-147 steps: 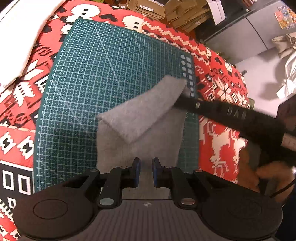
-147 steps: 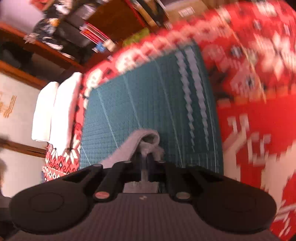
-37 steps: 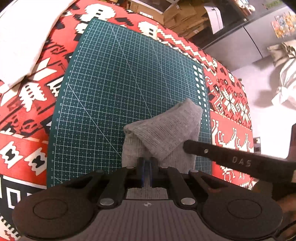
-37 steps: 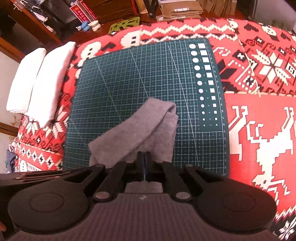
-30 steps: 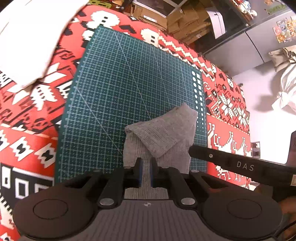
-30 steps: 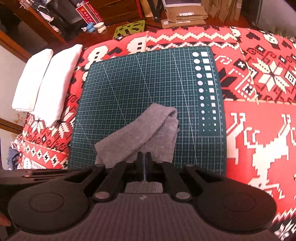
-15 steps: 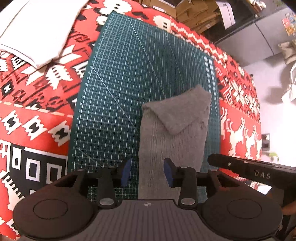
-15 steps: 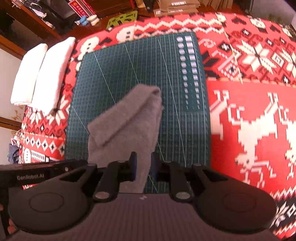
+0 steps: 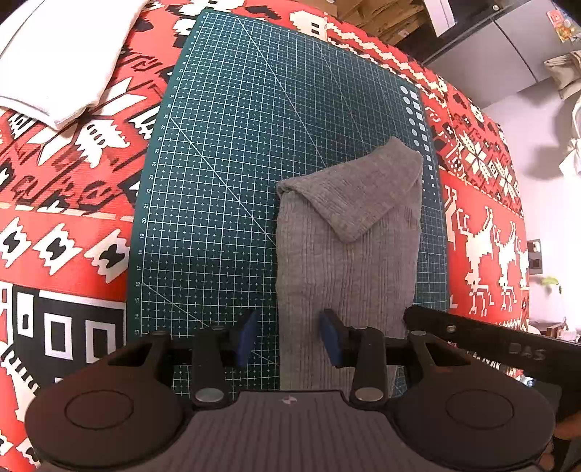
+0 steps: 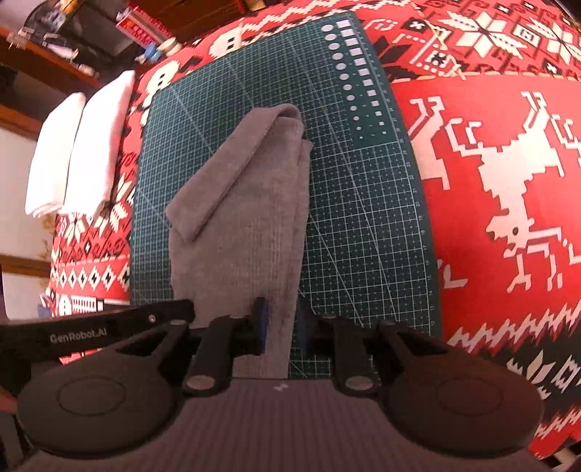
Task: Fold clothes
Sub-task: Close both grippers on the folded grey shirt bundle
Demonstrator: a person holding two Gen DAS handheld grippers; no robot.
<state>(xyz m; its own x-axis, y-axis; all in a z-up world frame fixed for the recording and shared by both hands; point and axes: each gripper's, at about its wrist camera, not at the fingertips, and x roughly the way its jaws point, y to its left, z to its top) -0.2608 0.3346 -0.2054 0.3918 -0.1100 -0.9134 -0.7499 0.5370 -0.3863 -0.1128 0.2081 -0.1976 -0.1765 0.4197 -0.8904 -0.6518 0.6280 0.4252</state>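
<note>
A grey ribbed knit garment [image 9: 348, 254] lies lengthwise on a dark green cutting mat [image 9: 225, 152] printed with a white grid. The mat sits on a red tablecloth [image 9: 65, 203] patterned with white and black reindeer and geometric shapes. The garment's far end is folded back over itself at a slant, forming a pointed flap that rests on top of the rest of the cloth. The left gripper [image 9: 288, 336] hovers at the garment's near end with its blue-padded fingers spread wide apart, released and holding nothing; one finger is over the bare mat, the other over the cloth. The right gripper [image 10: 283, 328] is also at the near end, its jaws parted with the garment's right edge between them, not pinching it. Each gripper appears as a black bar at the edge of the other's view, so the two are close together. Folded white cloths [image 10: 78, 145] lie at the far left of the table, well apart from the mat's grey garment. Shelves and cardboard boxes [image 9: 385, 18] fill the background.
</note>
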